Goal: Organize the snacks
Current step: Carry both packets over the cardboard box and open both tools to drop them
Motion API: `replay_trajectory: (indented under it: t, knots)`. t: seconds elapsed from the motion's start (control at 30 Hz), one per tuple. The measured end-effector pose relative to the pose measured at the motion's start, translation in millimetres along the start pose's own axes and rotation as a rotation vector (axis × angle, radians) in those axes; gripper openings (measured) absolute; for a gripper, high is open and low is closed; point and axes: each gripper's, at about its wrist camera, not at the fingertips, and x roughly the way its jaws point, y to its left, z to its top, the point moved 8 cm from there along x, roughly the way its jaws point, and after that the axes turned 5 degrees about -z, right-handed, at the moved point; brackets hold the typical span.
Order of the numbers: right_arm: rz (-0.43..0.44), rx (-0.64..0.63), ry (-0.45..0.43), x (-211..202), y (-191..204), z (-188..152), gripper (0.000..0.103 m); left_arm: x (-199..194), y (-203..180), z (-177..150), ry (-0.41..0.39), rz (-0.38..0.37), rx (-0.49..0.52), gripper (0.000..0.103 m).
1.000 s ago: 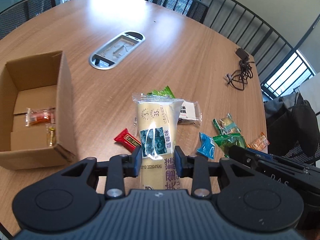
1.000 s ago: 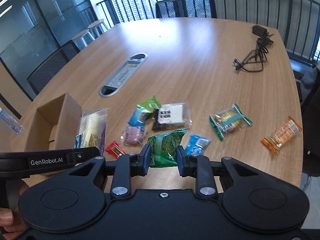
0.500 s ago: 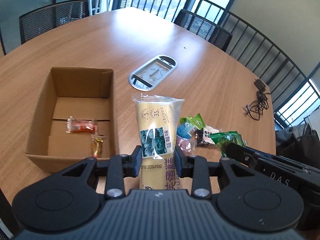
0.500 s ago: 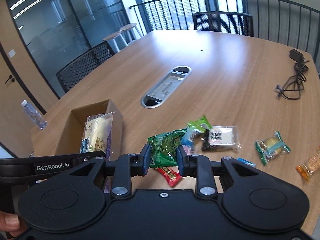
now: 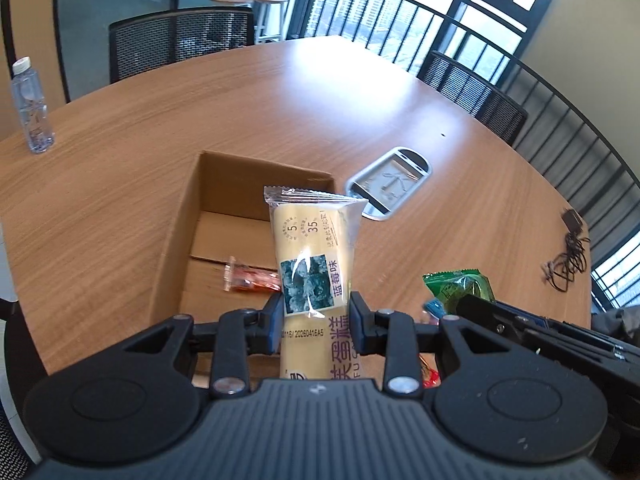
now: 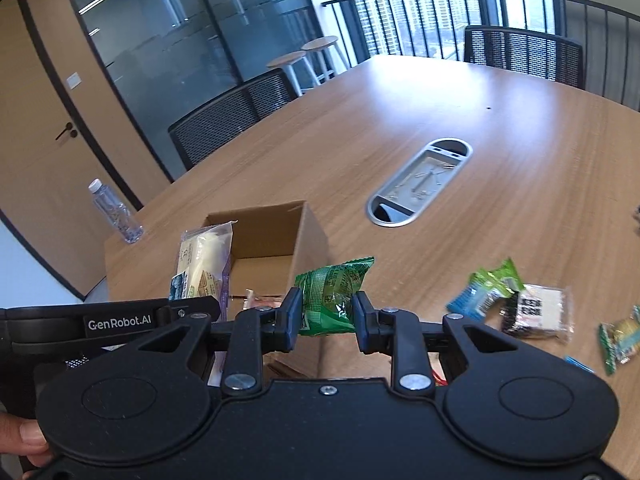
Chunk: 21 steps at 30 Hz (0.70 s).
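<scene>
My left gripper point(image 5: 317, 320) is shut on a long yellow cake packet point(image 5: 314, 264) and holds it over the open cardboard box point(image 5: 180, 216). An orange snack packet point(image 5: 248, 280) lies in the box. My right gripper point(image 6: 327, 320) is shut on a green snack bag point(image 6: 332, 292) and holds it above the box's right wall point(image 6: 308, 240). The green bag also shows in the left wrist view point(image 5: 460, 286), and the yellow packet in the right wrist view point(image 6: 204, 264). Loose snacks lie on the table to the right: a blue-green packet point(image 6: 486, 290) and a black-white packet point(image 6: 536, 314).
The wooden table point(image 5: 280, 112) has a metal cable hatch point(image 5: 390, 182) beyond the box. A water bottle point(image 5: 30, 106) stands at the far left edge. A black cable and charger point(image 5: 568, 256) lie at the right. Mesh chairs point(image 5: 180, 40) ring the table.
Both grippers have swung left with their packets, from above the loose snacks to over the box. The box now lies straight ahead of both.
</scene>
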Motion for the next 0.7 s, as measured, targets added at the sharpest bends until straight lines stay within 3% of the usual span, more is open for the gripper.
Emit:
replay_trajectory:
  t: [0.3, 0.7]
  knots:
    - [0.078, -0.027, 0.039, 30.6, 34.0, 3.8, 0.027, 8.5, 43.6, 23.4, -0.015, 0.089, -0.043, 0.032]
    - [0.136, -0.034, 0.107, 68.2, 61.0, -3.2, 0.027, 45.4, 63.5, 32.8, 0.054, 0.119, -0.009, 0.033]
